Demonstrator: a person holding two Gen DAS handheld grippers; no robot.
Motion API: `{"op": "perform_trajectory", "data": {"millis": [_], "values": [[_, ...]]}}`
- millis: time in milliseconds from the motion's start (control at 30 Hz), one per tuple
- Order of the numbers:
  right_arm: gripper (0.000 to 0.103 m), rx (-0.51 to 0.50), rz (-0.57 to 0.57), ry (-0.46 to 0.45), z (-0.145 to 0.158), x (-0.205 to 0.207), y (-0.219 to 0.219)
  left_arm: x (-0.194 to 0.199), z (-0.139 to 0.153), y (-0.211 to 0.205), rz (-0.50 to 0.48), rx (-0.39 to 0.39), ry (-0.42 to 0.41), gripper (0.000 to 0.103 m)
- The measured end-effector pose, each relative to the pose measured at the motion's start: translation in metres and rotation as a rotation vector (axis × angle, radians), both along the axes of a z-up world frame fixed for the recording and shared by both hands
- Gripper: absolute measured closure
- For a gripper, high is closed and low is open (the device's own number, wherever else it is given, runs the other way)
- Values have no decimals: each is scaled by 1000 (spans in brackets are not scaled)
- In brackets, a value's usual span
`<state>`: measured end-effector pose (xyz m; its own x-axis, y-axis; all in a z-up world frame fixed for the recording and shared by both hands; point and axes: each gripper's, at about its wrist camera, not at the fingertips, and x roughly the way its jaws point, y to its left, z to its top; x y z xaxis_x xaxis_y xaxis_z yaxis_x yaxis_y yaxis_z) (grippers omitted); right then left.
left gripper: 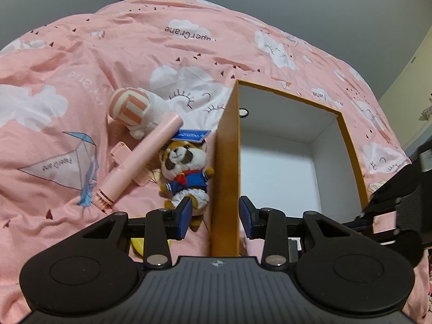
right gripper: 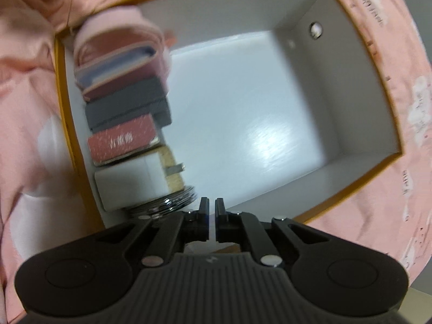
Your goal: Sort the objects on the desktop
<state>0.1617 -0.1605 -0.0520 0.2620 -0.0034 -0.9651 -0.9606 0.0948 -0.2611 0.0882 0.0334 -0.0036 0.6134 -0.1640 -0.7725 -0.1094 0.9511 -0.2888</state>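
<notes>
Straddling orange cardboard box wall (left gripper: pixel 225 162) with left gripper (left gripper: pixel 216 216), jaws half-open, pads not touching, I judge. Right gripper (right gripper: pixel 212 210) closed, empty, above white box floor. Raccoon plush in blue sailor top (left gripper: pixel 186 172) outside, against wall. Risk: snagging wall, tipping box, spilling stacked items (right gripper: pixel 127 124).

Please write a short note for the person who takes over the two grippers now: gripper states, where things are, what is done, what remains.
Left gripper: open, straddling the orange box wall, holding nothing.
Right gripper: shut, empty, above the box interior.
Done: small boxes, a white charger and a pink pouch are lined along one wall inside.
Left: raccoon plush, pink tube, striped plush and a blue card lie on the bedsheet beside the box.
</notes>
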Motion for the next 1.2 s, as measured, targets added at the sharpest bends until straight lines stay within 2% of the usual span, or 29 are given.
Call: {"op": "perform_trajectory", "data": {"millis": [167, 267, 300, 333, 500, 633, 767, 933, 1067, 1200], "values": [[98, 113, -11, -65, 33, 7, 19, -1, 7, 7, 39, 71, -43, 60], [84, 246, -42, -61, 53, 8, 34, -4, 9, 14, 88, 103, -80, 59], [74, 295, -58, -54, 59, 10, 40, -6, 9, 16, 105, 113, -93, 59], [68, 333, -70, -51, 64, 6, 40, -6, 9, 18, 117, 123, -102, 58], [63, 527, -96, -64, 83, 5, 62, -7, 13, 24, 145, 211, -125, 56], [57, 596, -53, -88, 88, -2, 82, -9, 21, 30, 116, 254, -149, 56], [54, 584, -23, -133, 87, -3, 106, -9, 38, 42, 65, 312, -162, 55], [54, 574, 1, -131, 87, -1, 124, -6, 48, 79, 108, 313, -124, 54], [54, 532, 51, -117, 77, 1, 145, -8, 42, 97, 125, 333, -94, 54], [57, 461, 30, -68, 59, 8, 167, -7, 24, 102, 123, 268, -50, 54]]}}
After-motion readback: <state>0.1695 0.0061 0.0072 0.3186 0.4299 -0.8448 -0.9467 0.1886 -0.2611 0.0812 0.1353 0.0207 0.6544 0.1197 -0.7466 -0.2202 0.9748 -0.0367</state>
